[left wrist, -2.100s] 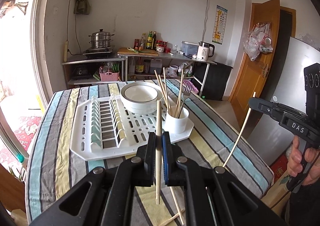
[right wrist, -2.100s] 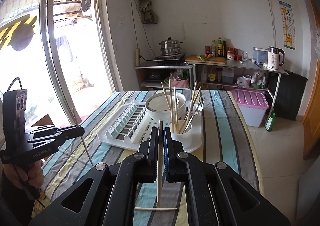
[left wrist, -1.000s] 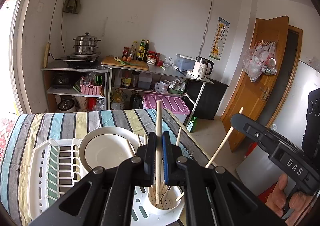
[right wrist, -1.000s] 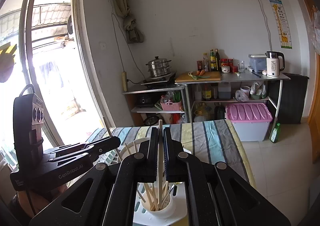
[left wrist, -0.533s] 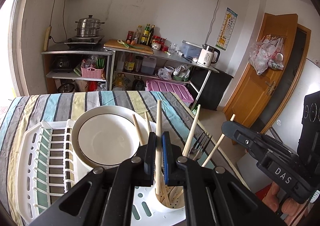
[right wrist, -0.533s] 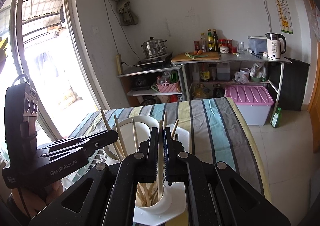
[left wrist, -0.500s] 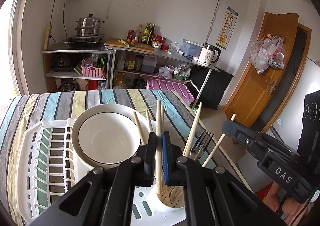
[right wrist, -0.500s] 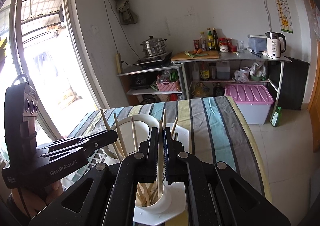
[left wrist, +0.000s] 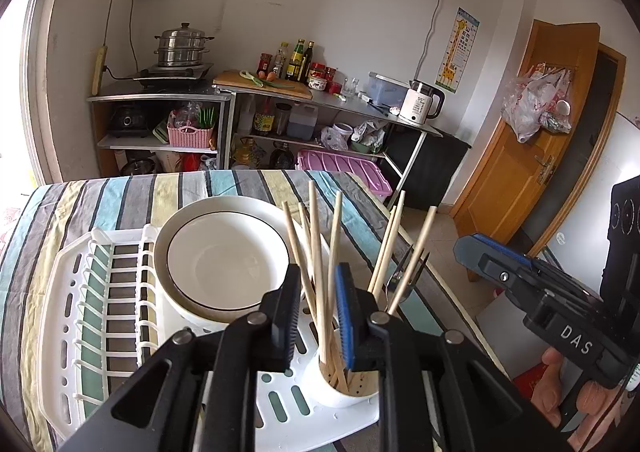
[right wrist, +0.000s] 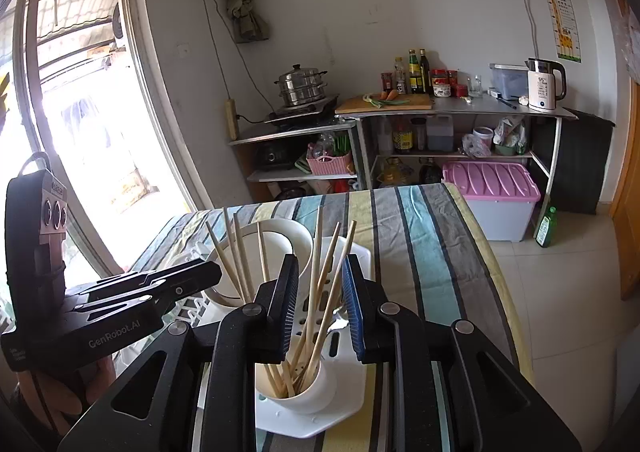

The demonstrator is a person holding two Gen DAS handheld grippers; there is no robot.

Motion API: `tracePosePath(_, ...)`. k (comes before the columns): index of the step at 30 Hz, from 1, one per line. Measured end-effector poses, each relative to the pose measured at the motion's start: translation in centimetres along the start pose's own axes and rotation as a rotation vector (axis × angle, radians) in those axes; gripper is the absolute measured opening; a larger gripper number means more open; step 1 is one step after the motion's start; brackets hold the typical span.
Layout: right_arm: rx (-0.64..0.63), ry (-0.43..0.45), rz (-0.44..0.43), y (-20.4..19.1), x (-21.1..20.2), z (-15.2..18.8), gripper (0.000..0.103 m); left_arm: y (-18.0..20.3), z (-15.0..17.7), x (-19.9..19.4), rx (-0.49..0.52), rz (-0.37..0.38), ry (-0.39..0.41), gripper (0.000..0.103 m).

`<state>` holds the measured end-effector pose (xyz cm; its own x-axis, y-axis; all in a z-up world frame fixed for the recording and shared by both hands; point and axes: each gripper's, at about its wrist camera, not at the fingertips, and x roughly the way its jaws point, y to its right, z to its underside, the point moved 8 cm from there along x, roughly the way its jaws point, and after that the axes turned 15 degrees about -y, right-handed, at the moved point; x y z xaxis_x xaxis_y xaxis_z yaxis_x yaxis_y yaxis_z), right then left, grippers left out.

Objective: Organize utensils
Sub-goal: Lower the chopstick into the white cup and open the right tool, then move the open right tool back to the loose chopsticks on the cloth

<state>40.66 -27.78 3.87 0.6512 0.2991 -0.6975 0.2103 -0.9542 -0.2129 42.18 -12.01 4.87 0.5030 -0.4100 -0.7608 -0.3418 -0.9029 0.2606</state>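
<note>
The lower part of the white utensil cup is hidden behind the left gripper, so the feet of the chopsticks inside the cup cannot be seen. Beside the cup, the fork shows only its tines. The bowl behind the cup is partly covered in the right wrist view. The dish rack around the cup is blocked by the gripper body below.

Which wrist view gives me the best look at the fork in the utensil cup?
The left wrist view: the fork shows its dark tines among the chopsticks in the white cup. In the right wrist view, I can't make out the fork; only chopsticks show in the cup.
</note>
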Motion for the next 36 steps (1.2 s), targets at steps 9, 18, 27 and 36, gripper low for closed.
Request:
tracePosePath(9,0.029,0.014,-0.021,0.0,-2.6,2.0,0.023,-0.7,3.2,-2.0,0.006,-0.005,-0.002,0.020)
tracePosePath(18,0.055,-0.003,-0.023,-0.7,-5.6,8.5,0.023,-1.8,10.2,-4.1,0.020,-0.038,-0.052,0.020)
tracePosePath(27,0.075,-0.099,-0.042,-2.2,-6.8,14.8,0.023,-2.5,16.0,-4.2,0.017,-0.054,-0.136,0.020)
tracePosePath(36,0.137,-0.178,-0.067,-2.3,-6.7,19.5,0.023,-2.1,18.9,-4.5,0.009,-0.046,-0.169,0.020)
